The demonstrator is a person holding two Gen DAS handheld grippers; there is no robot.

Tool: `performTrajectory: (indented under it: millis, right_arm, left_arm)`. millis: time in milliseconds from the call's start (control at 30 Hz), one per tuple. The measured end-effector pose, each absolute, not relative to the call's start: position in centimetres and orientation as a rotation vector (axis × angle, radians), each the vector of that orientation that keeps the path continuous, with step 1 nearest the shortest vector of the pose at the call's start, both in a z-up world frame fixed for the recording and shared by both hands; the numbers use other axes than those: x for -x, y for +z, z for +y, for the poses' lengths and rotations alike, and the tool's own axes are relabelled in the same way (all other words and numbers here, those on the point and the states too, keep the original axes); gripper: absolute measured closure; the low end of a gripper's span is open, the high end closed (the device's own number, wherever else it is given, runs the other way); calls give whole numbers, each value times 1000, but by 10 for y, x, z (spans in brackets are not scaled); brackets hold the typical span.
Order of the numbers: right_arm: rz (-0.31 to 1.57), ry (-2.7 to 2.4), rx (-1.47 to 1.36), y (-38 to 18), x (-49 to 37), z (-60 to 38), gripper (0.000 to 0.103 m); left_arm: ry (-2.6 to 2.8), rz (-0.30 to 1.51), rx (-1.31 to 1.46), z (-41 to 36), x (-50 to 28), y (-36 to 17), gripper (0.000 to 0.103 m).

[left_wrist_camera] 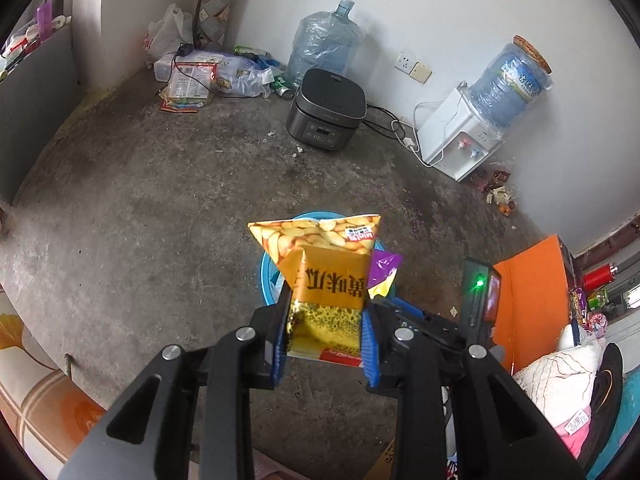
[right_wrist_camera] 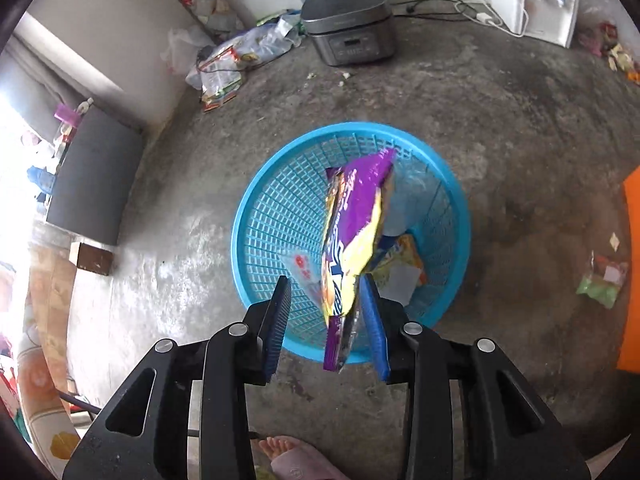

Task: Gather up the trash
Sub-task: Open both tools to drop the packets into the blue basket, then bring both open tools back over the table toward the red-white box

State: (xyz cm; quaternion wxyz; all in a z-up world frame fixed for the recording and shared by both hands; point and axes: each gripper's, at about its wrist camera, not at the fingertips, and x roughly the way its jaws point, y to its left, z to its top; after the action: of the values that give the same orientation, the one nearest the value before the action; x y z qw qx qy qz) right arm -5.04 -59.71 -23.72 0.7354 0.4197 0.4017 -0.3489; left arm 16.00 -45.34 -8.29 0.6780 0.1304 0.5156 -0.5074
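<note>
My left gripper [left_wrist_camera: 326, 300] is shut on a yellow-orange snack bag [left_wrist_camera: 328, 268], held above the floor just in front of the blue mesh basket [left_wrist_camera: 267, 276], which the bag mostly hides. My right gripper [right_wrist_camera: 326, 292] is open over the near rim of the same basket [right_wrist_camera: 256, 184]. A purple and yellow snack bag [right_wrist_camera: 356, 220] hangs against its right finger [right_wrist_camera: 374, 320], clear of the left finger, above the basket's inside. That bag's tip [left_wrist_camera: 384, 268] shows in the left wrist view. Several wrappers [right_wrist_camera: 400, 268] lie at the basket's bottom.
A grey rice cooker [left_wrist_camera: 326, 110] and a water dispenser [left_wrist_camera: 460, 136] stand by the far wall. A trash pile [left_wrist_camera: 200, 76] fills the far left corner. Loose wrappers lie by the dispenser [left_wrist_camera: 496, 188] and right of the basket [right_wrist_camera: 604, 280]. An orange box [left_wrist_camera: 532, 296] stands at right.
</note>
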Motion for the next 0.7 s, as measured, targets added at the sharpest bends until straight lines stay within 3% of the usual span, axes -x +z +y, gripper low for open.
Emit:
performTrajectory:
  millis: [233,267,367,400,700]
  right_arm:
    - [685,-786,-954,-182,69,-596,61]
    - [669,-782,-959,-178,70,-598,61]
    - [649,-772,-966,-173,72,-599,59]
    - [653,-770,-963,-174,73,-598,58]
    - [671,-752,-957,-179,72,-592,58]
  left_arm:
    - [-1141,1244,-360,-491,-152,-119,73]
    - [-1143,1261,-370,-501,-150,-126,70]
    - [-1148,1306,-394,-529,-146,-147,46]
    - [-1141,1306,-398,-535,-145,-151,43]
    - [-1102,1248,-326,-514,-157,-123,43]
